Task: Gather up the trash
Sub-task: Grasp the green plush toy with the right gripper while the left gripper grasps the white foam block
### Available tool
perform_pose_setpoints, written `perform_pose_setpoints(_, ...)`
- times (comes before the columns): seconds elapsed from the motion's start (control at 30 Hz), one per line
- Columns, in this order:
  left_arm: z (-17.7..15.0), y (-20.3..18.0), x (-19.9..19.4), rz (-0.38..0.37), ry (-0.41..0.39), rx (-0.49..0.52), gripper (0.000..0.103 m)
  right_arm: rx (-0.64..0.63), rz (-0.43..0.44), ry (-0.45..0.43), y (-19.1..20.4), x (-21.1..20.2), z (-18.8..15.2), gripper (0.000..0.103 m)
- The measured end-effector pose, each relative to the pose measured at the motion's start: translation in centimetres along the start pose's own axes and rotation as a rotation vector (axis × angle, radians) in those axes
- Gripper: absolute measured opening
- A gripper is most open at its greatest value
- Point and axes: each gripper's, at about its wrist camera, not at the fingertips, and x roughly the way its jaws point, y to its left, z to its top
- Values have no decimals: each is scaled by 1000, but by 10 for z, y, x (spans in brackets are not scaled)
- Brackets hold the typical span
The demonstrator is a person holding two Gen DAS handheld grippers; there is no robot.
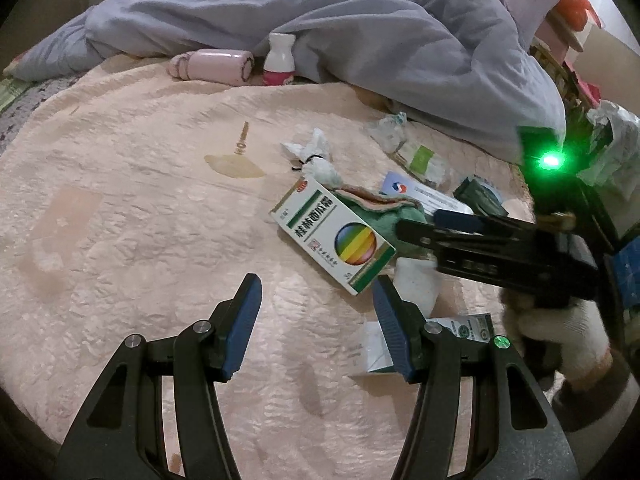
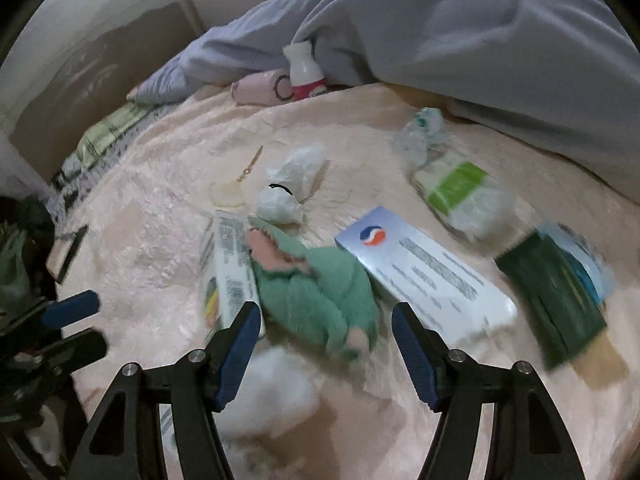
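Trash lies scattered on a peach bedspread (image 1: pixel 140 200). A white and green medicine box (image 1: pixel 334 236) with a rainbow ball lies just ahead of my left gripper (image 1: pixel 316 284), which is open over bare bedspread. A small box (image 1: pixel 460 328) sits under its right finger. My right gripper (image 2: pixel 326 312) is open, low over a green cloth (image 2: pixel 316 284) that lies between and just ahead of its fingertips without touching the pads. To the cloth's right is a white box with a red-blue logo (image 2: pixel 424 276), and on its left the medicine box (image 2: pixel 232 264). A white wad (image 2: pixel 272 380) lies below the fingers.
A knotted white plastic bag (image 2: pixel 288 188), a green-white packet (image 2: pixel 460 188), a dark green packet (image 2: pixel 556 280) and a clear wrapper (image 2: pixel 416 136) lie further back. A pink bottle (image 1: pixel 212 65) and a white bottle (image 1: pixel 279 60) rest against the grey-blue duvet (image 1: pixel 360 40). A gloved hand (image 1: pixel 560 328) holds the right gripper (image 1: pixel 424 226).
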Motion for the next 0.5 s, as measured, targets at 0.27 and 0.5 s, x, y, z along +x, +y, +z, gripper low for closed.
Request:
perform_pose_setpoints(0.27,3,-15,17,-99,59,10,56,9,38,-6,-1,14,-5,48)
perform_pose_setpoints(0.5,5,-42,33,-166,104,75,56,134,10,-146,-39,-51,-37,47)
